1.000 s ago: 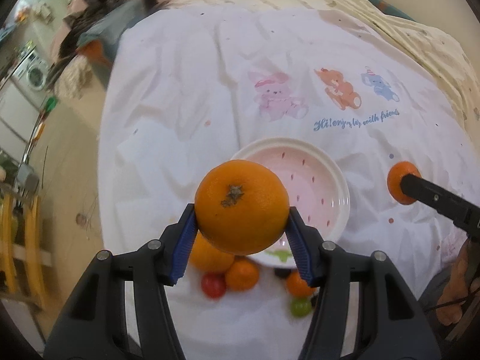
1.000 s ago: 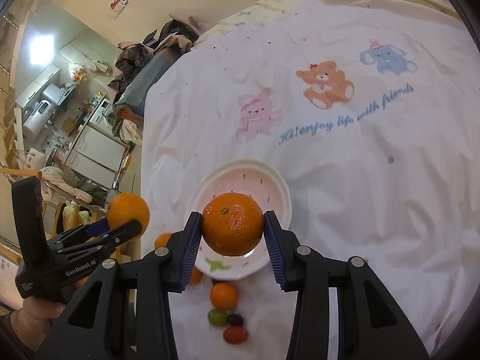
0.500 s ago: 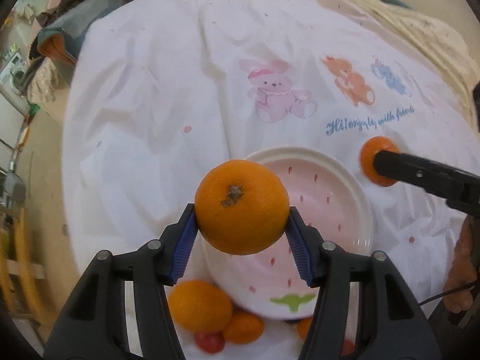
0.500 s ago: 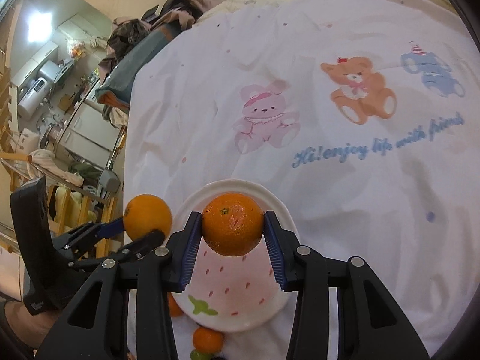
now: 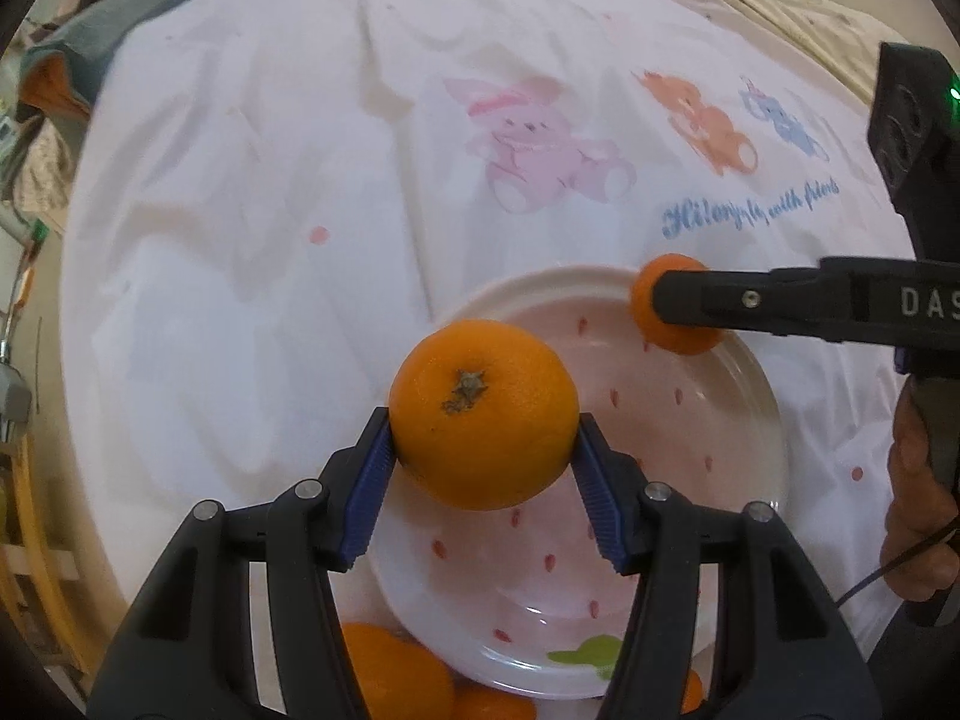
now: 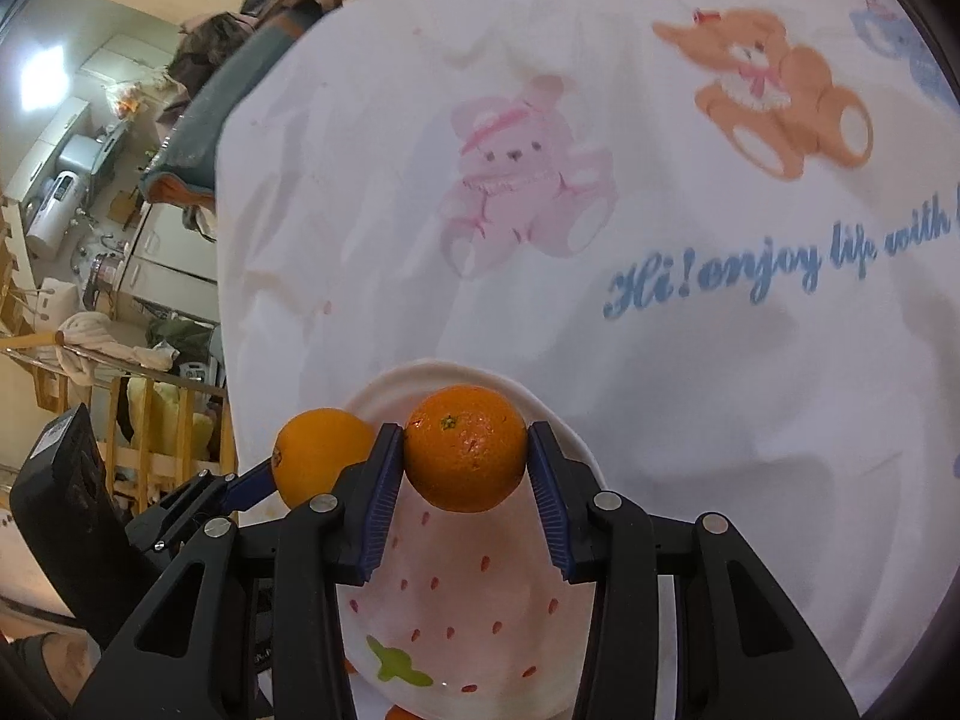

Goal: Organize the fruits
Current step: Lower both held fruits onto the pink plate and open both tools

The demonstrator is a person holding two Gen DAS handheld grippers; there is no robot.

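My left gripper (image 5: 484,423) is shut on a large orange (image 5: 483,414), stem side up, held over the near left part of a white plate with red strawberry marks (image 5: 690,480). My right gripper (image 6: 466,441) is shut on a smaller orange (image 6: 465,456) above the same plate (image 6: 480,600), towards its far rim. In the left wrist view the right gripper (image 5: 666,300) comes in from the right with its orange (image 5: 675,336) at the plate's far right rim. The right wrist view shows the left gripper (image 6: 264,480) and its orange (image 6: 318,456) just left of mine.
The plate lies on a white cloth printed with bears (image 5: 540,138) and blue lettering (image 6: 750,270). More oranges (image 5: 390,672) lie by the plate's near edge. A person's hand (image 5: 918,510) holds the right gripper. Beyond the cloth's left edge are wooden racks (image 6: 150,438) and household clutter.
Both grippers have come down and forward towards the plate, each keeping its orange. The plate looks larger, and the loose fruits have slid to the bottom edge of both views.
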